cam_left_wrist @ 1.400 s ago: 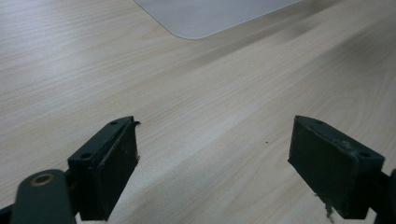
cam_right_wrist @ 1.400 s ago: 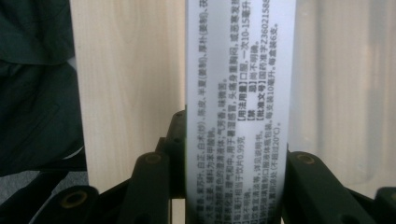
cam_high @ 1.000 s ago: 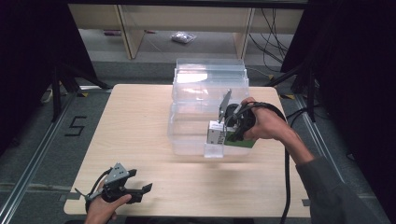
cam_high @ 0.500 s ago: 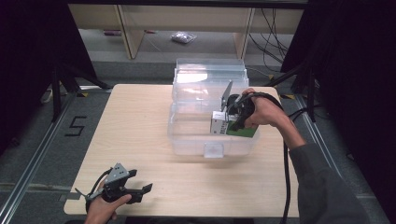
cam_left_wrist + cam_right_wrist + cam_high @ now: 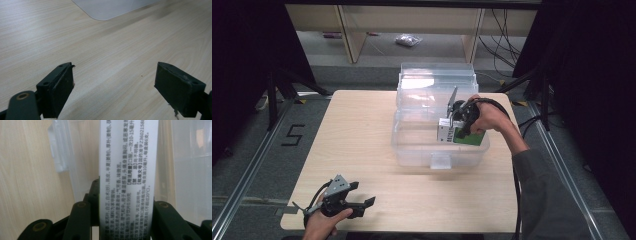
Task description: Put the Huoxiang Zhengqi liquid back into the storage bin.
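Sitting clamped between the right gripper's point(image 5: 125, 220) fingers point(image 5: 80, 220), the box point(image 5: 128, 170).

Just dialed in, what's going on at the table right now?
The right gripper is shut on a white and green box with printed text and holds it over the clear plastic bin, at its right side. The left gripper rests open near the table's front edge, holding nothing.

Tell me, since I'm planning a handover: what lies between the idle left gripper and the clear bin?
Only bare table between the left gripper and bin, per the high view.
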Available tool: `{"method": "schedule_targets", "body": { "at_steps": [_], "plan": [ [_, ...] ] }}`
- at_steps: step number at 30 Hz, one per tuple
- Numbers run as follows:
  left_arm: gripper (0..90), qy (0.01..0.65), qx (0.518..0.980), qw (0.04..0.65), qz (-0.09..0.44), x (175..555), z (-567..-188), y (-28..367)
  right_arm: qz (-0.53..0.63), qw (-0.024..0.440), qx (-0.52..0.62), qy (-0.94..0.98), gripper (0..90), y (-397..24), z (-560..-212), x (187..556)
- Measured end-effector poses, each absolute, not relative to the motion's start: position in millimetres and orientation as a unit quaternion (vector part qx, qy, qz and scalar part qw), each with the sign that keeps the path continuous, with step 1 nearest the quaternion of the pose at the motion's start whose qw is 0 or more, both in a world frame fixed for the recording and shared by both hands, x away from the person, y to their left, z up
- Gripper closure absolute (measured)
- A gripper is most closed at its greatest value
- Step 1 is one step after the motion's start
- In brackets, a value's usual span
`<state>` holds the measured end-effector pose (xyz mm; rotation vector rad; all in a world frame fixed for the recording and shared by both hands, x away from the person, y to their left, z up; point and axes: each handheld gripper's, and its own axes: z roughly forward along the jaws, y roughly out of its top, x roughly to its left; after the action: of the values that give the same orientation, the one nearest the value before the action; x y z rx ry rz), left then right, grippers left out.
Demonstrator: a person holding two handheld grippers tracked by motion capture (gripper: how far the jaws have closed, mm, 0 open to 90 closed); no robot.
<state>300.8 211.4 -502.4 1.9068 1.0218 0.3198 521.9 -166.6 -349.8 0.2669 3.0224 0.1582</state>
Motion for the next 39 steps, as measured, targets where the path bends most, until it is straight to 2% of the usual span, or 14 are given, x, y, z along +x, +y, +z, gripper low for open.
{"method": "schedule_targets", "body": {
  "at_steps": [34,39],
  "plan": [
    [14.9,0.415,0.774,0.46,0.131,301,-503,211,0.066,0.011,0.094,0.993,64.9,-185,-404,534],
    [14.9,0.415,0.774,0.46,0.131,301,-503,211,0.063,0.024,0.069,0.995,64.8,-186,-406,538]
  ]
}}
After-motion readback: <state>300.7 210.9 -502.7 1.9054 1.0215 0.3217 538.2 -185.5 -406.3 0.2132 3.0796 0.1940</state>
